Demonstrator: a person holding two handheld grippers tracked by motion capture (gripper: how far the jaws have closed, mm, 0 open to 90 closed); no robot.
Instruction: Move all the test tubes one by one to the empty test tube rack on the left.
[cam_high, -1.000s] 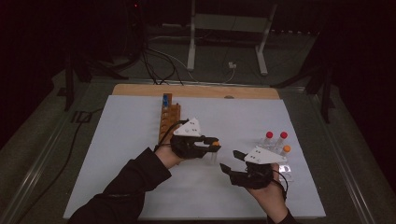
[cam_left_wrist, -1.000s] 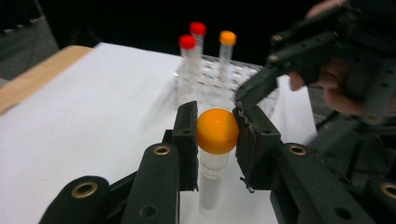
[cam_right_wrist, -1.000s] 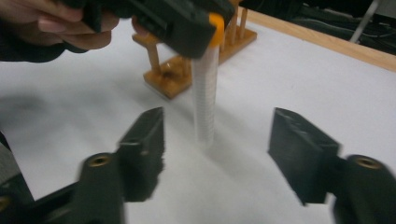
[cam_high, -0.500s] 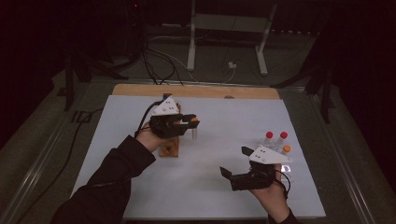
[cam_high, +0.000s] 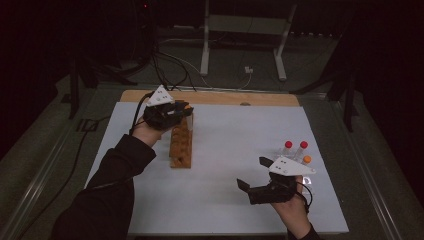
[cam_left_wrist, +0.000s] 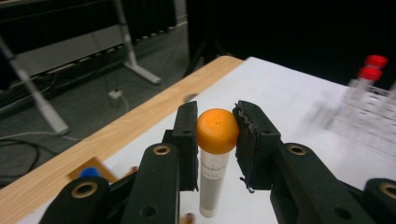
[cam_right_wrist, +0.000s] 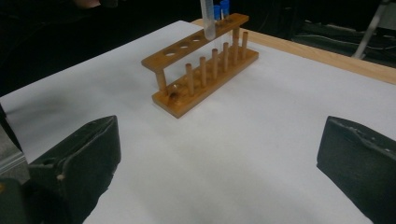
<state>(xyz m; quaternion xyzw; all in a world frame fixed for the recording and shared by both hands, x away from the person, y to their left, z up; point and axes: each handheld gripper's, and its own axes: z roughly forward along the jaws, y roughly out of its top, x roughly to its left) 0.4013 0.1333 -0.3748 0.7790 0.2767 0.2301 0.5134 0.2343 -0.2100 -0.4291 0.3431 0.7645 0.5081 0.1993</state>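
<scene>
Presently left gripper (cam_left_wrist: 217, 140) clamps the orange-capped tube (cam_left_wrist: 215, 161) above the wooden rack (cam_high: 181, 142) (right gripper (cam_high: 257, 175) spread, empty) — misaligned descent could jam on a hole rim.

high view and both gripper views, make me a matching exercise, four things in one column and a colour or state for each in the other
Things:
1. left hand-held gripper
2. right hand-held gripper
3. wooden rack
4. two tubes in the clear rack

States:
A. red caps
B. standing on the white table, tubes with blue caps at its far end
C. shut on a tube with an orange cap
D. jaws wide apart, nothing between them

Pairs: 1-C, 2-D, 3-B, 4-A
</scene>
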